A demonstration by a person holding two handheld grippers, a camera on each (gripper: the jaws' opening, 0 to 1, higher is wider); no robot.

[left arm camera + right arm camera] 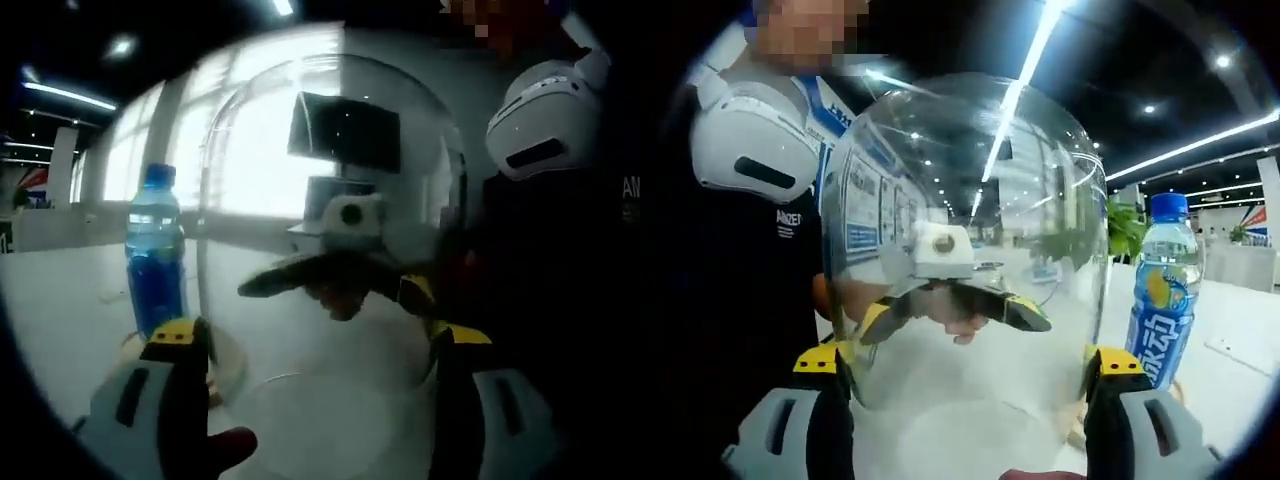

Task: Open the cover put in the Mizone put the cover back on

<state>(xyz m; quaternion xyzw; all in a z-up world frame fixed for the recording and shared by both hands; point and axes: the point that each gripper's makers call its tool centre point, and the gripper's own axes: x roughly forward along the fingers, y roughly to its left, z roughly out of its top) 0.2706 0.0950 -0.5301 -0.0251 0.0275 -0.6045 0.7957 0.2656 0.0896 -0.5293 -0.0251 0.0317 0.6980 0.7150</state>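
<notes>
A clear glass dome cover [330,180] [970,170] sits between both grippers, which face each other across it. My left gripper [318,340] has its yellow-tipped jaws pressed on the dome's two sides. My right gripper [965,365] clasps it the same way from the opposite side. Through the glass each view shows the other gripper, with its jaws spread around the dome. The blue Mizone bottle [155,255] [1165,300] stands upright on the white table, outside the dome and beside it. A pale round base [228,372] lies low by the dome's rim.
A person in a dark shirt [730,300] with a white device on the chest [545,120] stands close behind the dome. The white table [60,300] [1240,350] stretches past the bottle. A green plant [1125,230] is in the background.
</notes>
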